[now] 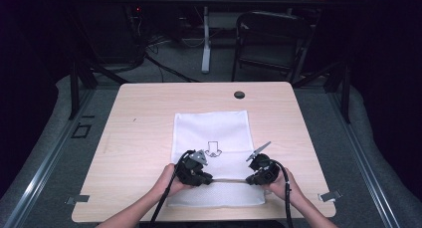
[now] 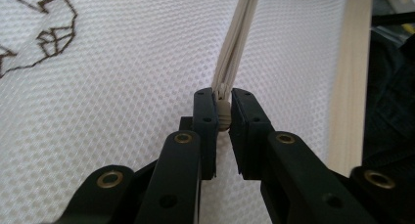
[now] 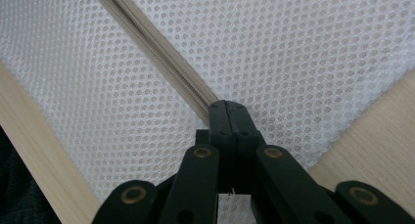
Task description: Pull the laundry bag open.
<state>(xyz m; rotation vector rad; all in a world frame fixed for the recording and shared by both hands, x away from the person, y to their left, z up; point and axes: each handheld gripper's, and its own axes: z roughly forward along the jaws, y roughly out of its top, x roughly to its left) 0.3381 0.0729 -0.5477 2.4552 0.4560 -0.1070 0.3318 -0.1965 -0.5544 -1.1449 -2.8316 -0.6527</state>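
A white mesh bag (image 1: pixel 211 133) with a small dark printed emblem (image 1: pixel 213 148) lies flat on the wooden table (image 1: pixel 139 113). A beige zipper (image 1: pixel 230 180) runs across the bag near its front edge. My left gripper (image 1: pixel 208 179) is shut on the zipper's pull (image 2: pixel 223 114) at the zipper's left end. My right gripper (image 1: pixel 250 180) is shut on the zipper's right end, its jaws pressed together over the zipper tape (image 3: pixel 161 48). In both gripper views the mesh (image 2: pixel 122 111) lies just under the jaws.
A round dark grommet (image 1: pixel 239 94) sits in the table near its far edge. A black chair (image 1: pixel 271 39) and a white desk leg (image 1: pixel 205 39) stand on the floor beyond. The table's front edge (image 3: pixel 34 155) lies close to both hands.
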